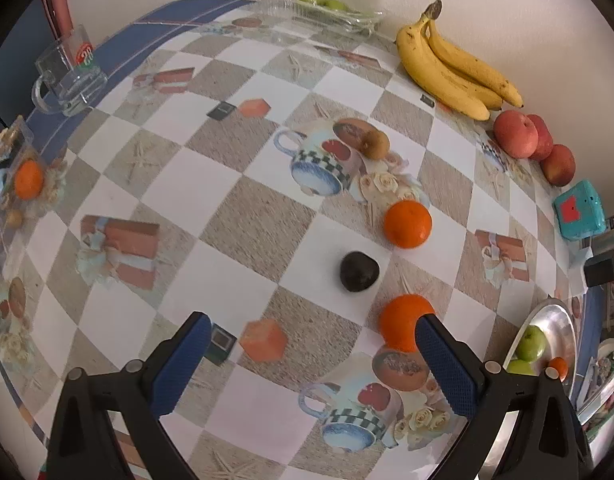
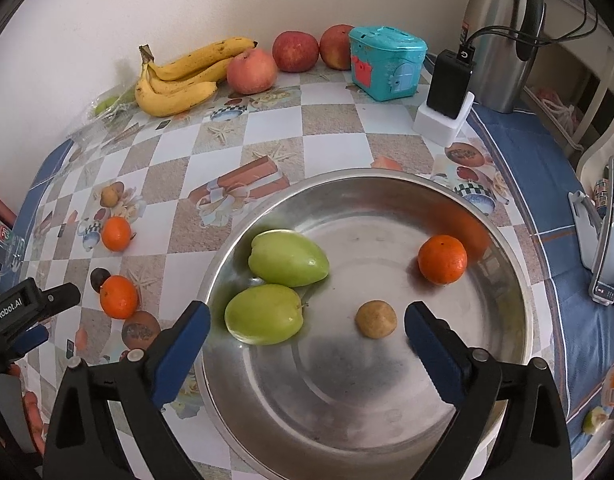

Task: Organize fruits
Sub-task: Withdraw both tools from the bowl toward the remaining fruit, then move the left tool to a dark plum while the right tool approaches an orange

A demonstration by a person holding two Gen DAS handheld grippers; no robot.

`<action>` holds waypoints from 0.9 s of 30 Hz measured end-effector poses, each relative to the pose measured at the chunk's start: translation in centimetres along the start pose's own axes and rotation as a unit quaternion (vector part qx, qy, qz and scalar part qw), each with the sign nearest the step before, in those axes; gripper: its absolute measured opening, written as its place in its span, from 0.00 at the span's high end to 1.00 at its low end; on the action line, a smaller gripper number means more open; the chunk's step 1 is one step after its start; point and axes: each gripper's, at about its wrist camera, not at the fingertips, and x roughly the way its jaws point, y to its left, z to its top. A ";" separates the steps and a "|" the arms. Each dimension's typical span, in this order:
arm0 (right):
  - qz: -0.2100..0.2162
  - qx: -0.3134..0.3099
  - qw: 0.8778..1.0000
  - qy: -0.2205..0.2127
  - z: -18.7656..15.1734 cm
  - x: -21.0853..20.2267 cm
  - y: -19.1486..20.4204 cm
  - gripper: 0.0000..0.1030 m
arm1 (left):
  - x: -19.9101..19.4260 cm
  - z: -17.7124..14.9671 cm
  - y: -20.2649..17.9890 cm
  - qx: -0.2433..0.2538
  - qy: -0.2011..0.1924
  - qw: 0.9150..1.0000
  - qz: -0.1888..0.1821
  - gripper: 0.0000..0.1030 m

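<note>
My left gripper [image 1: 313,344] is open and empty above the table; a tangerine [image 1: 403,322] sits just past its right finger. A dark plum [image 1: 359,271], a second tangerine [image 1: 407,224] and a brown kiwi [image 1: 377,144] lie farther ahead. My right gripper [image 2: 307,328] is open and empty over the steel bowl [image 2: 387,420], which holds two green apples [image 2: 289,258], [image 2: 265,314], a tangerine [image 2: 443,259] and a small brown fruit [image 2: 376,319]. The bowl also shows in the left wrist view [image 1: 563,328].
Bananas [image 1: 451,64] and red apples [image 1: 517,134] lie along the wall, next to a teal toy box [image 2: 387,62]. A glass mug [image 1: 69,72] stands far left. A thermos [image 2: 503,32], a charger [image 2: 451,80] and a phone [image 2: 611,232] are at the right.
</note>
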 end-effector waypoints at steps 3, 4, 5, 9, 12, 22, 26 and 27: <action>0.003 0.000 1.000 0.002 0.0 0.0 0.3 0.05 | -0.4 0.5 0.5 0.000 -0.009 1.000 0.002 0.00; 0.005 0.000 1.000 0.002 0.0 0.0 0.5 0.05 | -0.6 0.7 0.8 -0.001 -0.013 1.000 0.003 0.00; 0.008 -0.001 1.000 0.001 0.1 0.0 0.7 0.05 | -0.7 0.8 1.1 -0.004 -0.015 1.000 0.004 0.00; 0.015 -0.006 1.000 -0.002 0.2 -0.3 1.7 0.05 | -1.1 1.4 2.2 -0.011 -0.026 1.000 0.009 0.00; 0.023 -0.008 1.000 -0.003 0.3 -0.4 2.6 0.05 | -1.6 2.0 3.2 -0.015 -0.035 0.999 0.014 0.00; 0.047 -0.018 0.999 0.002 0.7 -0.3 5.8 0.05 | -2.2 4.0 6.2 -0.001 -0.058 0.998 0.039 0.00; 0.061 -0.028 0.998 0.004 0.7 -0.1 7.4 0.05 | -2.1 4.5 7.3 -0.011 -0.058 0.997 0.043 0.00; 0.064 -0.030 0.997 0.005 0.8 0.0 7.9 0.05 | -2.2 4.6 7.6 -0.014 -0.059 0.997 0.045 0.00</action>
